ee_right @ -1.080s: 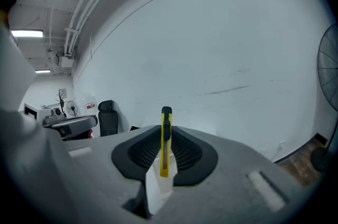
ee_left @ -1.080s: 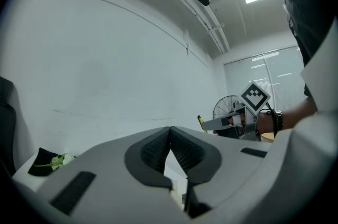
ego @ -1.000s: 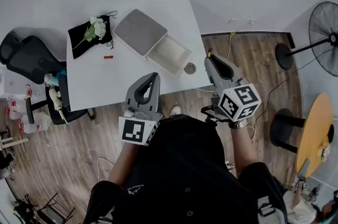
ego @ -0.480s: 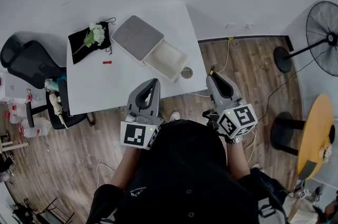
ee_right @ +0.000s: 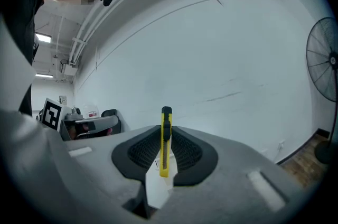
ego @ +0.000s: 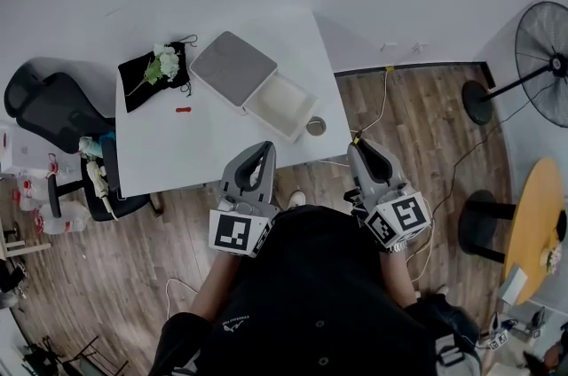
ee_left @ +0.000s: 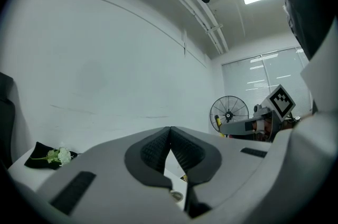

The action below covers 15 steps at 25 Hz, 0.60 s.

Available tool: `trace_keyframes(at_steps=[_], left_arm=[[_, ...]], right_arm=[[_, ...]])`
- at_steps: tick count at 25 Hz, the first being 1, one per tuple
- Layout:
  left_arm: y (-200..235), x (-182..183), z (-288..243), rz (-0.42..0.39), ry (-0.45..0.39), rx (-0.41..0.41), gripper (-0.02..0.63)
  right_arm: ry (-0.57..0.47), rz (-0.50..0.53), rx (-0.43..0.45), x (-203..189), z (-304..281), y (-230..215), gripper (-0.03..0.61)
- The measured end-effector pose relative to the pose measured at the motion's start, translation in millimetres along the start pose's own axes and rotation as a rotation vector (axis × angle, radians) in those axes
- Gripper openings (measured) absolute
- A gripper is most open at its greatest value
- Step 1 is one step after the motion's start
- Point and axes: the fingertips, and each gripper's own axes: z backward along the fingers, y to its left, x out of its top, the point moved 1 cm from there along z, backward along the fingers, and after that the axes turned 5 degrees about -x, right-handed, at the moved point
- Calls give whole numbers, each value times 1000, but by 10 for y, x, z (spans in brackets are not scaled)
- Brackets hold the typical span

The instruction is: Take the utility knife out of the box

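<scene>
Just off the corner of the white counter [ego: 177, 148], a yellow utility knife [ee_right: 165, 143] stood upright, clamped between the ribbed fingers [ee_right: 140, 151] of the right gripper [ego: 362, 149]. It was out of the box [ego: 282, 105] and clear of the counter. The left gripper [ee_left: 170, 132] was held alongside, its fingers pressed together on nothing. The white box lay open on the counter, adjoining a grey lid [ego: 232, 66], with a small round object [ego: 315, 127] just beside it. A black cloth with white flowers [ego: 153, 73] lay further off.
</scene>
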Motion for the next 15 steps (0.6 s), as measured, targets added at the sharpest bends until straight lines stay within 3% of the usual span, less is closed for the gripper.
trace_keyframes(at_steps=[9,15], left_arm=[[-17,-14,46,12,0,6,5],[-5,67,50,-6,-17,5,5]], right_arm=[[29,-18,30,-95,29,92,63],[3,-36,65,45,16,166,64]])
